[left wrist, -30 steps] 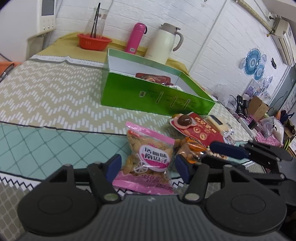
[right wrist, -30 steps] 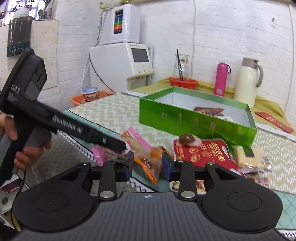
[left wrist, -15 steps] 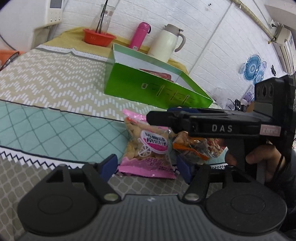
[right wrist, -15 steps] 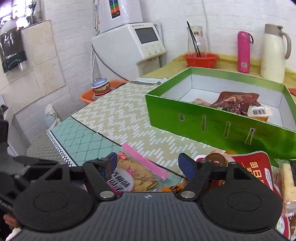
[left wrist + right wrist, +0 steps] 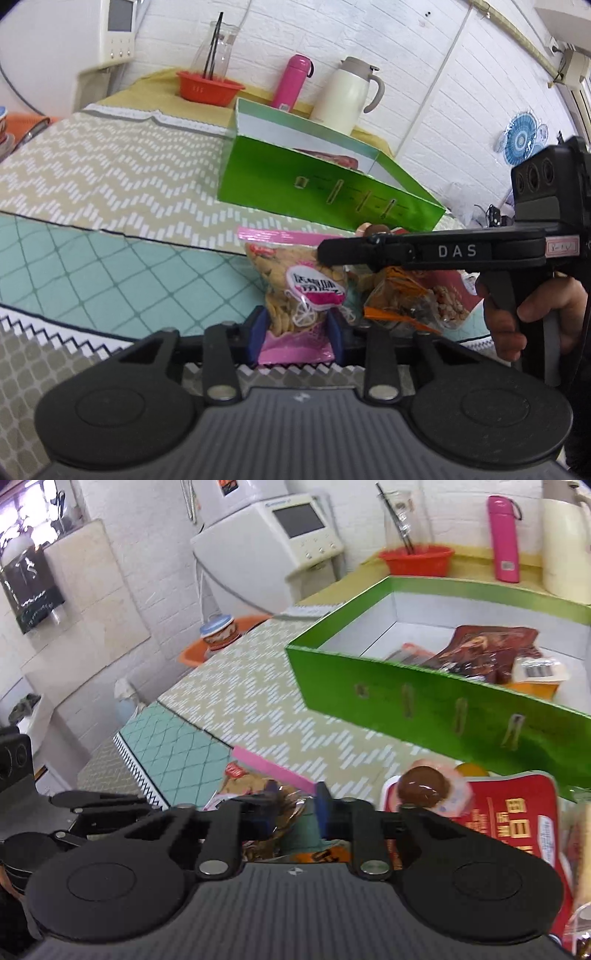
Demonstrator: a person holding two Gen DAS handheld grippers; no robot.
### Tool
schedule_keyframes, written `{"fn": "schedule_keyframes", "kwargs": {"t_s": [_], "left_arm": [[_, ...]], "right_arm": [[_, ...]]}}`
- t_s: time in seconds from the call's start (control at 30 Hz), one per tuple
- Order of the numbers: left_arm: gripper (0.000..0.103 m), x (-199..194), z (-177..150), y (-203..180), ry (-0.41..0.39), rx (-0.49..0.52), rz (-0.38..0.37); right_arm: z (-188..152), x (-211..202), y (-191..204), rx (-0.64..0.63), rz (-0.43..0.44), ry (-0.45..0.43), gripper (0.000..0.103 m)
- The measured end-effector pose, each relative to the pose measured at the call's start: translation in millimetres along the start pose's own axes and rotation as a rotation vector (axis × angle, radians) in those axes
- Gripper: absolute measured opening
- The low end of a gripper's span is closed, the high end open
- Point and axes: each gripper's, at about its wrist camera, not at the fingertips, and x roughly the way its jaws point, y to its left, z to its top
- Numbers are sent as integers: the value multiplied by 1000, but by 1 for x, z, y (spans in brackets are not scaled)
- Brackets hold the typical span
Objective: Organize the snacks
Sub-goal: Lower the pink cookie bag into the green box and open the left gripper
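My left gripper (image 5: 295, 338) is shut on the near end of a pink bag of broad beans (image 5: 301, 291) that lies on the table. My right gripper (image 5: 295, 812) reaches over the same pile and is shut on a clear bag of mixed snacks (image 5: 284, 808), which also shows in the left wrist view (image 5: 406, 299). The green box (image 5: 424, 698) stands beyond with a dark red snack pack (image 5: 491, 650) and other packets inside. A red flat packet (image 5: 513, 819) and a brown round snack (image 5: 423, 786) lie in front of the box.
A red basket (image 5: 208, 86), a pink flask (image 5: 293, 81) and a cream jug (image 5: 349, 96) stand behind the box. A white appliance (image 5: 273, 546) stands at the back left. The patterned tablecloth (image 5: 110, 177) stretches to the left.
Both grippers have closed: the left one on the pink bag, the right one on the clear snack bag. The right gripper has also moved forward and lower over the pile.
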Motion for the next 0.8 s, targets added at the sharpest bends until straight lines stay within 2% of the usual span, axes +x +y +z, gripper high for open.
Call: {"fn": "schedule_keyframes", "kwargs": {"t_s": [0.03,0.2,0.43,0.57,0.8], "left_arm": [[29,0,0,-1,1,-5,-9],[28,-9,10,-12,-44,28,-9],[28,-15,56,-27,-152,110,-36],[28,-7,87,-34,-203,130,-61],[28,25,129,-34,-229,141,-80]], "right_arm": [[-1,-3,3,-15,-11,-13,24],[5,-21,11,-44,-29,-104,22],[40,-46,12,-60,-61,-268,22],[68,-56,6,-69,-100,-345,21],[101,-47,-13,-71,-176,-405,21]]}}
